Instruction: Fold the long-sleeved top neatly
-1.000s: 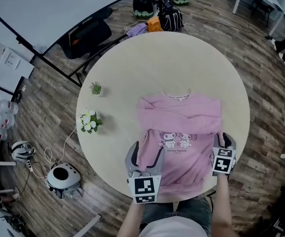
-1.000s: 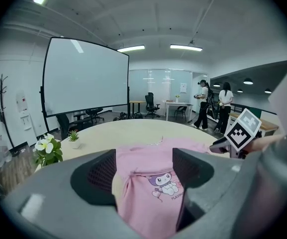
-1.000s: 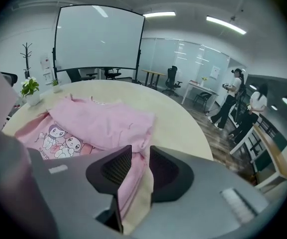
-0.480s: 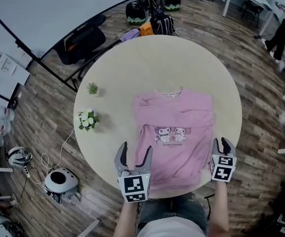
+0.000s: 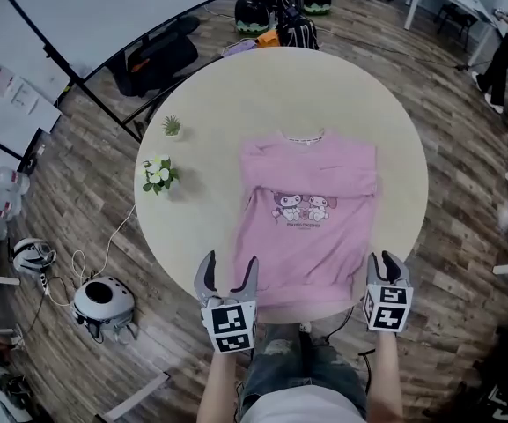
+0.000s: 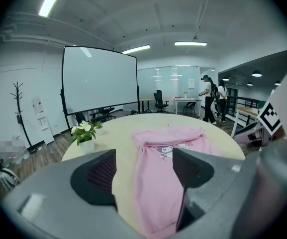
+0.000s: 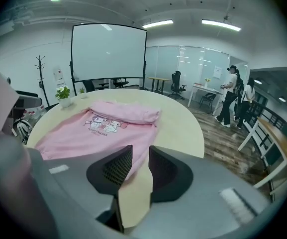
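Note:
The pink long-sleeved top (image 5: 311,227) lies flat on the round table (image 5: 218,148), collar at the far side and both sleeves folded across the chest above the cartoon print. My left gripper (image 5: 228,267) hovers at the table's near edge, just left of the hem, jaws wide apart and empty. In the left gripper view the top (image 6: 163,178) shows between the jaws of the left gripper (image 6: 143,168). My right gripper (image 5: 386,261) sits off the hem's right corner, with a narrow gap and nothing in it. In the right gripper view the top (image 7: 98,133) lies left of the right gripper (image 7: 137,158).
A pot of white flowers (image 5: 158,174) and a small green plant (image 5: 173,126) stand at the table's left side. Bags (image 5: 280,11) lie on the wooden floor beyond the table, and a round device (image 5: 102,302) at the left. People (image 7: 233,96) stand far off.
Both grippers have drawn back toward the table's near edge. The right one has come away from the top's right side, and the top now lies flatter.

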The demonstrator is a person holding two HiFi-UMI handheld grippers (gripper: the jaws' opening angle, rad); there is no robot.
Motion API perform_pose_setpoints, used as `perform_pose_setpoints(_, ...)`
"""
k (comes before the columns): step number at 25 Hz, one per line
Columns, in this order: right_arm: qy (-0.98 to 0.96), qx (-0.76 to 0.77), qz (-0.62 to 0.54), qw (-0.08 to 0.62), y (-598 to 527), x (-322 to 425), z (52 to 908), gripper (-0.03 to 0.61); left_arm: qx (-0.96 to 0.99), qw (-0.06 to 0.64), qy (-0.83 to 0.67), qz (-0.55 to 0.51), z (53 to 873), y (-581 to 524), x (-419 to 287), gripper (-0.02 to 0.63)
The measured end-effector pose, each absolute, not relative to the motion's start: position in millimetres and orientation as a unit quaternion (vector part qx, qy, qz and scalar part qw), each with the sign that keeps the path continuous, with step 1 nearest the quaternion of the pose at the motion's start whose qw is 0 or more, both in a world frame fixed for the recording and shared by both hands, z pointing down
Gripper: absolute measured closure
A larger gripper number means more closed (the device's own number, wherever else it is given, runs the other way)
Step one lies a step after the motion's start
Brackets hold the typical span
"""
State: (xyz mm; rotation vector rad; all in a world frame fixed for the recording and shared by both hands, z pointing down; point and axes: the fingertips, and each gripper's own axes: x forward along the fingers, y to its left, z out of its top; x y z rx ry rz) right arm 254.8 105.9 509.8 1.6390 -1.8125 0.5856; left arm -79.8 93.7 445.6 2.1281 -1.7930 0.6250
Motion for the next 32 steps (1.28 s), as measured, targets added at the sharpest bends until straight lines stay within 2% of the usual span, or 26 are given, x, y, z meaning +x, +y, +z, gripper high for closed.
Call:
perform_pose_setpoints(22, -0.723, 0.546, 0.27, 0.327, 206.1, 208.1, 564.3, 0.428, 0.722, 0.205, -0.601, 0.275, 519.5, 218.7, -82.7, 0.264)
perform_pose_setpoints(28, -0.727, 0.526, 0.289, 0.332, 209.1, 196.9, 578.0, 0.416, 0.72, 0.235, -0.578, 0.303, 545.8, 231.5, -78.3, 0.276)
perform_pose_setpoints(32, -0.723, 0.523, 0.302, 0.335, 212.0, 193.2, 587.6, 0.426, 0.719, 0.25, -0.565, 0.318, 558.7, 238.6, -77.6, 0.307)
